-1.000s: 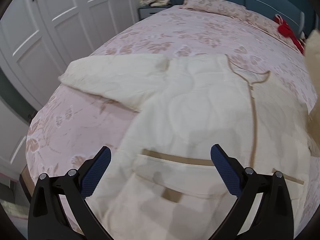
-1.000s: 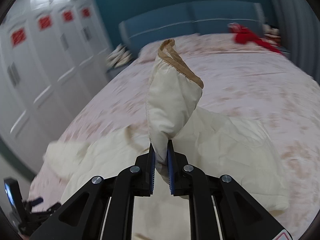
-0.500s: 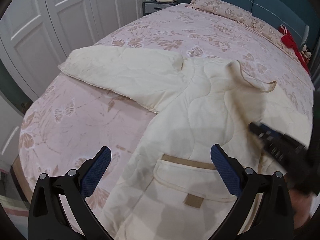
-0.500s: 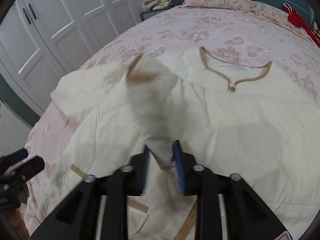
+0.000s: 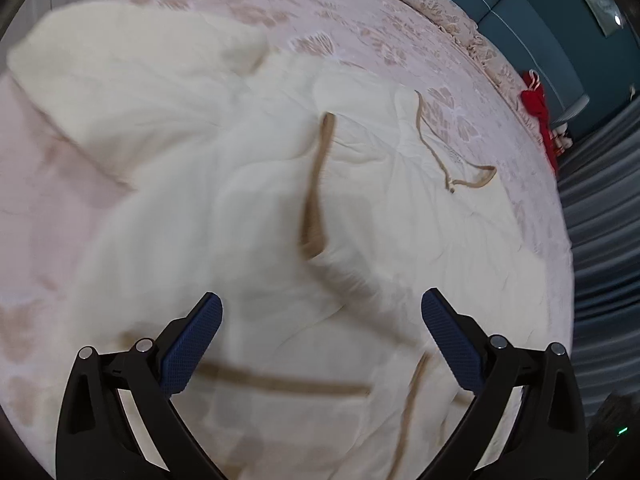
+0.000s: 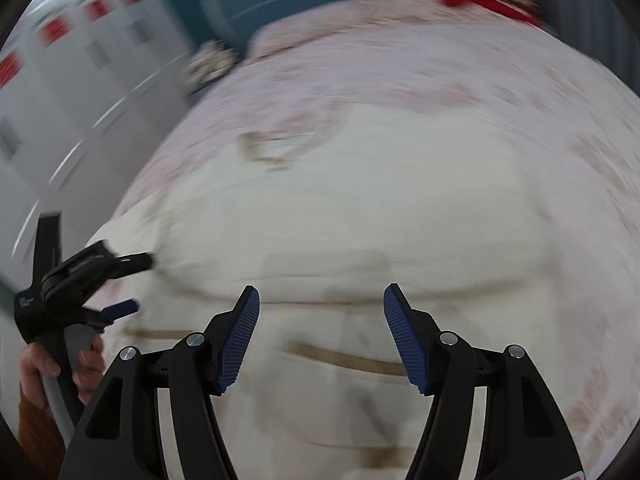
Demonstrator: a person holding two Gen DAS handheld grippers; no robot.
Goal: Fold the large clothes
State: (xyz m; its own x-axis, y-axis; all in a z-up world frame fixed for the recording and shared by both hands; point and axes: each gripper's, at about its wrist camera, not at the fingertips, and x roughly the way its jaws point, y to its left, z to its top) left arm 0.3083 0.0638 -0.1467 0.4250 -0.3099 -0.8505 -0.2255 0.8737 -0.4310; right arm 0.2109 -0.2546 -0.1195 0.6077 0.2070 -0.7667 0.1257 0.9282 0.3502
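Observation:
A large cream quilted garment with tan trim [image 5: 248, 208] lies spread on the pink bed [image 5: 360, 32]. One sleeve, with a tan cuff [image 5: 318, 184], lies folded across its body. The other sleeve [image 5: 120, 76] stretches out to the far left. My left gripper [image 5: 320, 320] is open and empty above the garment's lower part. My right gripper [image 6: 320, 312] is open and empty above the garment [image 6: 360, 216], near a tan pocket edge [image 6: 348, 358]. The left gripper also shows in the right wrist view [image 6: 124, 284], held in a hand.
White wardrobe doors [image 6: 60, 80] stand to the left of the bed. A teal headboard [image 5: 532, 28] and a red item [image 5: 538, 100] are at the far end. Grey curtains [image 5: 604, 220] hang on the right. The right wrist view is blurred.
My right gripper has opened and let go of the sleeve, which now lies across the garment's body. Both views have swung and moved in closer over the garment.

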